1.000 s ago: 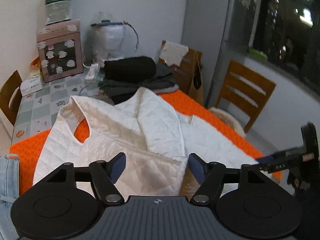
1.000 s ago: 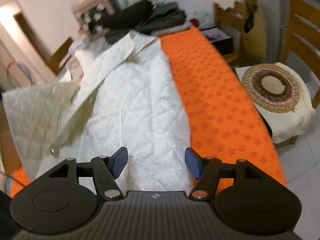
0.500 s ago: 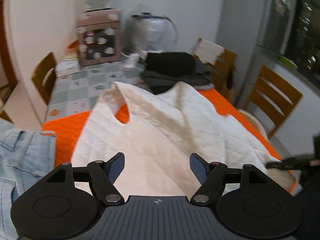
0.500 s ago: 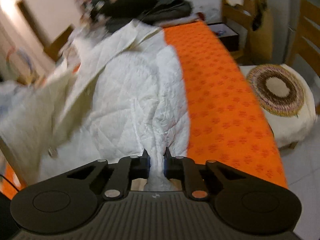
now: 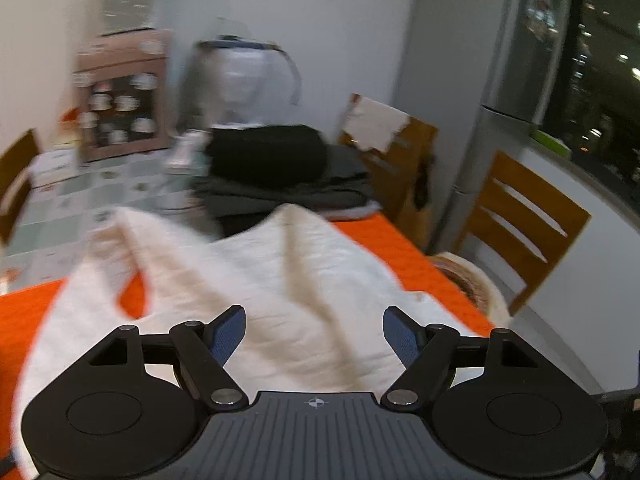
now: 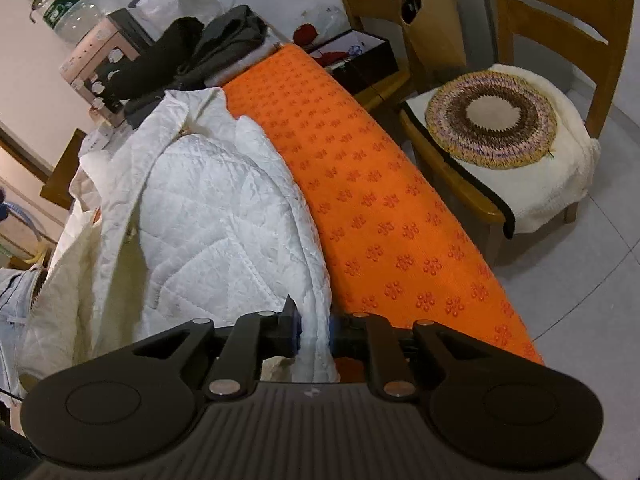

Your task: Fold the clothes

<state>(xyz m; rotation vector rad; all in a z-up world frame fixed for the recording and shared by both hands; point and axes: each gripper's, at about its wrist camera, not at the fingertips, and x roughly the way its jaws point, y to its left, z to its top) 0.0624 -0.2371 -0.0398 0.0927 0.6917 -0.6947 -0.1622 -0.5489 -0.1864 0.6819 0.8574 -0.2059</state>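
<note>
A white quilted vest (image 5: 256,280) lies on the orange mat (image 5: 28,320) covering the table. My left gripper (image 5: 314,334) is open and empty, hovering just above the vest's near part. In the right wrist view the vest (image 6: 208,216) is bunched on the mat (image 6: 380,208). My right gripper (image 6: 314,332) is shut on the vest's near right edge and holds it slightly lifted off the mat.
A pile of dark folded clothes (image 5: 276,172) sits at the table's far end, beside a pink box (image 5: 120,96). Light jeans (image 6: 16,300) lie at the left. A wooden chair with a round woven cushion (image 6: 492,124) stands right of the table.
My right gripper closed on the vest's near edge and pulled it up and left, bunching the fabric. My left gripper stayed open and swung right over the vest.
</note>
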